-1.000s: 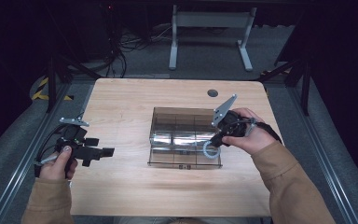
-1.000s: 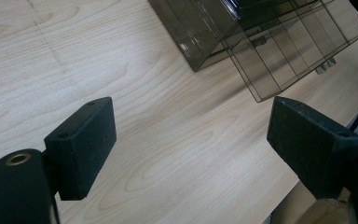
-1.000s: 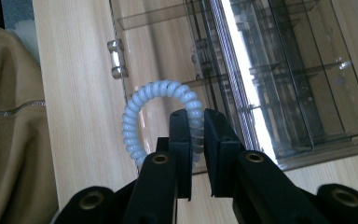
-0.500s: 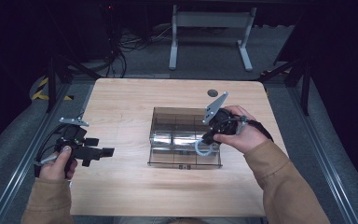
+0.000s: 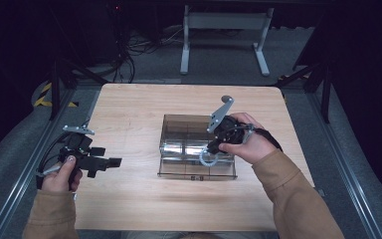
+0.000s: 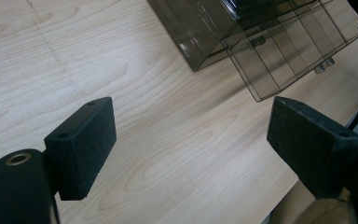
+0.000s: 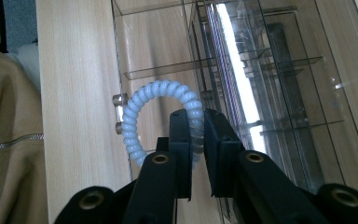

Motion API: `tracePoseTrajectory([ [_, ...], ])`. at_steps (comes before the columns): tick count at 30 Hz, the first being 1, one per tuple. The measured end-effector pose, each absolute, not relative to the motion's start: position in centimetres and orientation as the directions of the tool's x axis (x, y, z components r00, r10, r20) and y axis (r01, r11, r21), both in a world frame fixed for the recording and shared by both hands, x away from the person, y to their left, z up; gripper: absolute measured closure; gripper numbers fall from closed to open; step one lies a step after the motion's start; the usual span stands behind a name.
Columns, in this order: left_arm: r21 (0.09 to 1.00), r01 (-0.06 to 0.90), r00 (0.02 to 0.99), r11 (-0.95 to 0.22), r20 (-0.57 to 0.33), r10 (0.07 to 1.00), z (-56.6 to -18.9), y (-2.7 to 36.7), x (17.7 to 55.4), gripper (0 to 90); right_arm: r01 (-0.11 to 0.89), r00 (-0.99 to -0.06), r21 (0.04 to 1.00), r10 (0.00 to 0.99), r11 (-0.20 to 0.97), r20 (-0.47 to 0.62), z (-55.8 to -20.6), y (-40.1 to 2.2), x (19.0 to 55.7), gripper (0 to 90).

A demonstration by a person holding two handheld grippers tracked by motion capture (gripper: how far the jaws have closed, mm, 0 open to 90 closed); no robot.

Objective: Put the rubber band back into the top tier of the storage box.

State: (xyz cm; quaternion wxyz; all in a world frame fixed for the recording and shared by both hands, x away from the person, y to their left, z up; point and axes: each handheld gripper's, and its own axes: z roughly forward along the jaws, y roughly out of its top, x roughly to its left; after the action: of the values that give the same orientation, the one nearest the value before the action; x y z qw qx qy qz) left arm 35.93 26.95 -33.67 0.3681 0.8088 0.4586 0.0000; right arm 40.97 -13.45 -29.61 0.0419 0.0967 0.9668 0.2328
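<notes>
The worktop is pale wood grain with rounded corners. A clear smoked-plastic organizer box with divided compartments rests directly on it, under the right hand-held gripper and well to the right of the left hand-held gripper.

a pale wooden table sits under dim light, a small dark round spot near its far edge. beyond that edge, a grey metal frame stands on the carpet, loose cables trailing off to its left. yellow-black hazard tape off the far-left corner.
</notes>
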Motion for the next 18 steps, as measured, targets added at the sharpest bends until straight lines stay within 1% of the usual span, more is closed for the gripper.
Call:
tracePoseTrajectory([
  [1,0.596,0.742,0.579,-0.308,-0.338,0.742,-33.7,27.0,35.9,16.2,0.179,-0.976,0.454,0.216,0.873,-0.03,-29.7,-13.3,40.9,83.0],
  [2,0.597,0.741,0.58,-0.307,-0.339,0.741,-33.7,27.0,35.9,16.2,0.168,-0.978,0.458,0.206,0.873,-0.035,-29.8,-13.2,41.0,83.0],
  [14,0.597,0.741,0.58,-0.308,-0.338,0.742,-33.7,27.0,35.9,16.2,0.165,-0.978,0.456,0.206,0.875,-0.041,-31.1,-11.8,41.3,83.0],
  [18,0.597,0.741,0.58,-0.308,-0.339,0.74,-33.7,27.0,35.9,16.2,0.183,-0.975,0.442,0.219,0.878,-0.031,-31.6,-11.5,41.4,83.0],
])
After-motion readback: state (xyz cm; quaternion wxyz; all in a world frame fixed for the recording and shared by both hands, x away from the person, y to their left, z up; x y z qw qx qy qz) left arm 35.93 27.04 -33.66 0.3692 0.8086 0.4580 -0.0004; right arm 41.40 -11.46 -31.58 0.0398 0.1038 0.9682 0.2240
